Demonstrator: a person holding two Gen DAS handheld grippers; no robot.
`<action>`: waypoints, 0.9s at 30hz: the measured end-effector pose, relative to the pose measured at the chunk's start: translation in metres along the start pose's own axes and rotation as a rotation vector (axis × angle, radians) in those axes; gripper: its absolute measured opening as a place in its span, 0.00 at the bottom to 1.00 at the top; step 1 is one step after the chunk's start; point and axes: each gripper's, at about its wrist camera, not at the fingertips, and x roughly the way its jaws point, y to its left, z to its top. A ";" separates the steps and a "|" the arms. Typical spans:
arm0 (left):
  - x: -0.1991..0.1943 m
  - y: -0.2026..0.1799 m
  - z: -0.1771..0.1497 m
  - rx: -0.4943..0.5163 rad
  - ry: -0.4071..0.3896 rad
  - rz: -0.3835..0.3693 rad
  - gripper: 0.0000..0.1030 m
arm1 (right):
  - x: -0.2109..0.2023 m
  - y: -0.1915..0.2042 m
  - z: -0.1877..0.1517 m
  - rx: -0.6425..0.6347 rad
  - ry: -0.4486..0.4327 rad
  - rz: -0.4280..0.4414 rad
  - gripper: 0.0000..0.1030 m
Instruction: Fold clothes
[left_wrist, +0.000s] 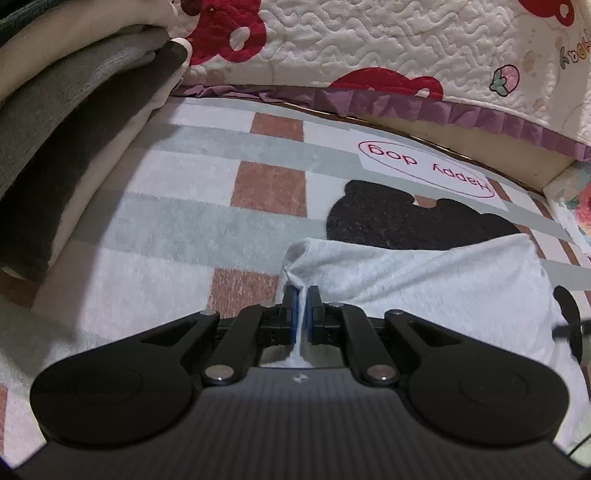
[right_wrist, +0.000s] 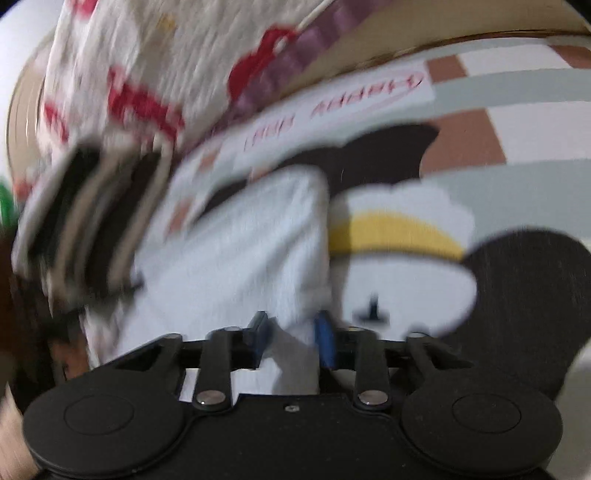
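Right tool (right_wrist: 291, 332) pinches white cloth (right_wrist: 236, 243) above rug (right_wrist: 498, 88).

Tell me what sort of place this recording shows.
Probably a bedroom floor at home: a plush checked cartoon rug reading "Happy dog", a quilted white bedspread with red prints and purple frill, and a pile of folded grey and cream clothes.

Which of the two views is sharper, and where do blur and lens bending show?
Left wrist view: sharp; the rug lettering reads clearly, though the bed edge bows from the fisheye lens. Right wrist view: motion-blurred, worst on the folded pile at left; the white cloth is soft-edged.
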 end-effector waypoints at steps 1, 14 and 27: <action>0.000 0.000 0.000 -0.003 0.000 0.001 0.05 | -0.003 0.003 -0.006 -0.028 0.019 -0.008 0.11; -0.047 -0.036 0.016 0.150 -0.207 -0.005 0.18 | -0.032 0.011 -0.057 -0.088 0.020 -0.079 0.41; 0.119 -0.204 0.039 0.336 0.121 -0.292 0.14 | -0.040 0.005 -0.079 -0.073 -0.050 0.008 0.27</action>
